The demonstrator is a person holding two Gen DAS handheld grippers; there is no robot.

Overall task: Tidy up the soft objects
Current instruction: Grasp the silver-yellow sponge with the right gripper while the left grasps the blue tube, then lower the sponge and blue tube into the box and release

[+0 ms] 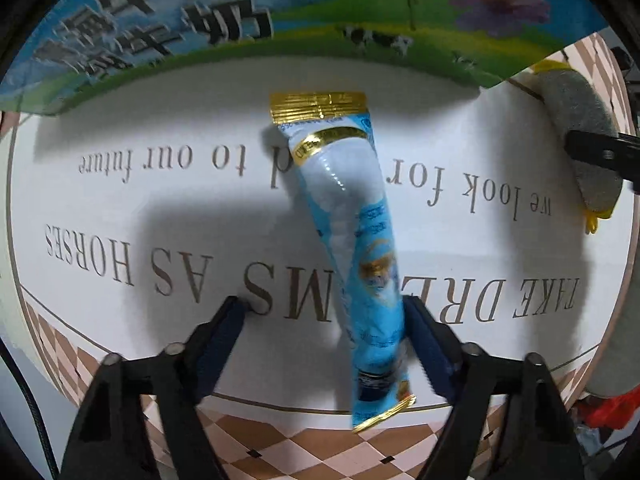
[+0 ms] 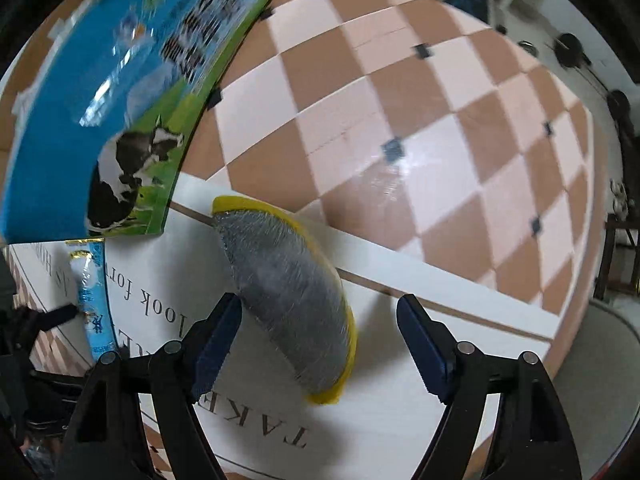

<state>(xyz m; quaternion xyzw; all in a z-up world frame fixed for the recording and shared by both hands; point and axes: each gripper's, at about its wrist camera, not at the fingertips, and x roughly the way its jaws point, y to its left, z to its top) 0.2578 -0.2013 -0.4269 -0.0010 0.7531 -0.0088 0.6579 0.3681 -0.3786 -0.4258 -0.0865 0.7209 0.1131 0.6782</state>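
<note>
Glossy light-blue film with gold crimped ends: the sachet (image 1: 352, 240) is a long, narrow tube lying on the white printed mat (image 1: 120, 184), its far gold end close to the cow-print carton (image 1: 280, 20). Left hand-held gripper (image 1: 324, 320) is spread wide, holding nothing; its right finger touches or nearly touches the sachet's near end, and the left finger stands well clear.

Judgement on handling: light, squashy fill, slick wrapper. Likely to bend and slide if pinched at a tip. Best taken across the plump middle with a moderate squeeze; hard pressure could strain the seams.

The sponge (image 2: 288, 300), grey scouring face with yellow foam rim, lies on the same mat near its edge, beside the carton's corner. Right hand-held gripper (image 2: 318, 336) is also wide open and empty; the sponge's near half sits between the fingers, close to the left one, contact uncertain because of motion blur.

Judgement: sponge is very light, compressible, rough face gives good friction. Grip across the short width, mid-length; it will deform but not slip.

Mat lies on a brown-and-pink checkered floor (image 2: 400, 120). No sorting destination identifiable.
</note>
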